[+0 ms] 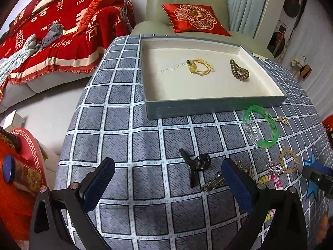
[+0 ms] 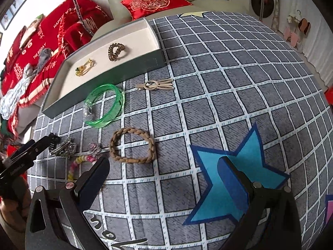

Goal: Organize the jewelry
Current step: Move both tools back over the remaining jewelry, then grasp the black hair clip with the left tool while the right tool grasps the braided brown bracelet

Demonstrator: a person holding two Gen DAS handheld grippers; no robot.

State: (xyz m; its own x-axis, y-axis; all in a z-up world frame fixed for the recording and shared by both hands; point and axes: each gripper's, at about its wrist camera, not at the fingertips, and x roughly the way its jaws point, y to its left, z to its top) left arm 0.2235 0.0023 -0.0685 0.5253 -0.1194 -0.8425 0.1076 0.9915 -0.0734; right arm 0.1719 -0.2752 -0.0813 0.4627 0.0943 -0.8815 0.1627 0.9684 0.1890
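Left tool (image 1: 167, 184): two black angular arms, each ending in a flat finger faced with a dark blue textured pad (image 1: 235, 184). Round silver screws (image 1: 73, 186) mark the pivots. Right tool (image 2: 163, 182): identical black arms, blue pads, silver screws.

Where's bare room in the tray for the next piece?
The shallow grey tray is bare along its left side and front strip, beside the yellow cord bracelet. The bronze spiral hair tie fills its right-centre. The table is crowded around the translucent green bangle.
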